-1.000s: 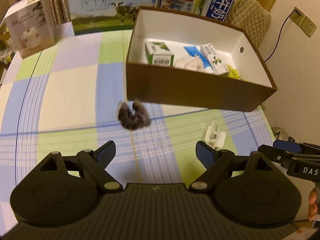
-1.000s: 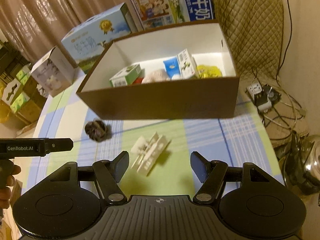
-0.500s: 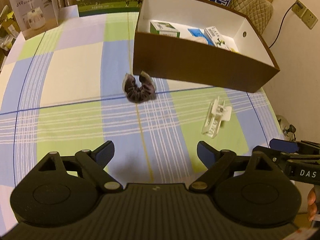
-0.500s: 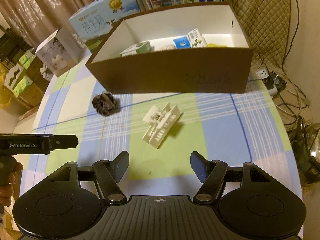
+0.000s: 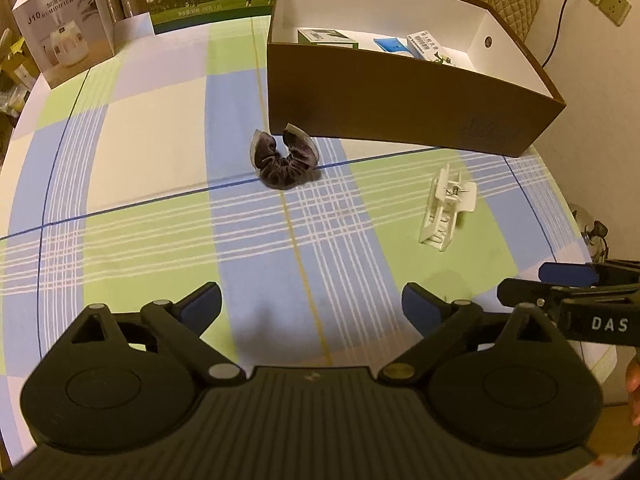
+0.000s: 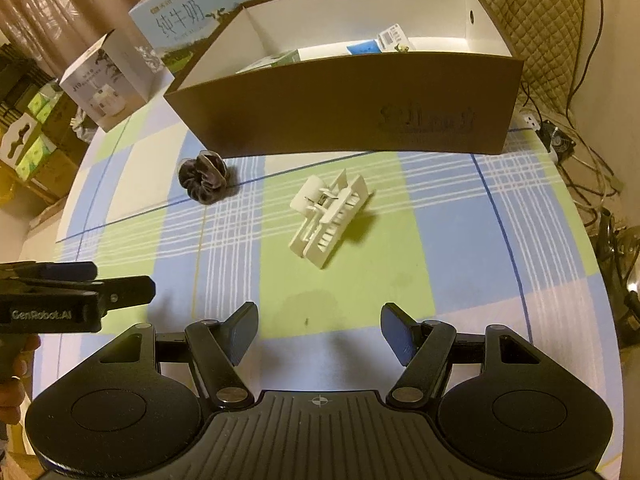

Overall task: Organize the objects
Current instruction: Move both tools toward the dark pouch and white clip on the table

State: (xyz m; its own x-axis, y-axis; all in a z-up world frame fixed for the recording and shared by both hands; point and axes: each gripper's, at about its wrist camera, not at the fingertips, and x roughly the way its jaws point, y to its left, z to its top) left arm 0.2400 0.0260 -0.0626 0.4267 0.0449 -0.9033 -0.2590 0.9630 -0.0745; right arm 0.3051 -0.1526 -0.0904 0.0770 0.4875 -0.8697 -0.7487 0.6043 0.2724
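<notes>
The tablecloth [image 5: 160, 160] was plaid in blue, green and cream. A dark purple scrunchie [image 5: 283, 159] and a white claw clip [image 6: 327, 216] lay by the brown, white-lined box [image 5: 400, 96].

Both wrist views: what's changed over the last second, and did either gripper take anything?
Both the left gripper and right gripper pulled back from the brown box, jaws open and empty throughout. Nothing was gripped or released. The dark scrunchie and white hair claw clip lie where they did on the checked tablecloth; the box's contents are unchanged.
</notes>
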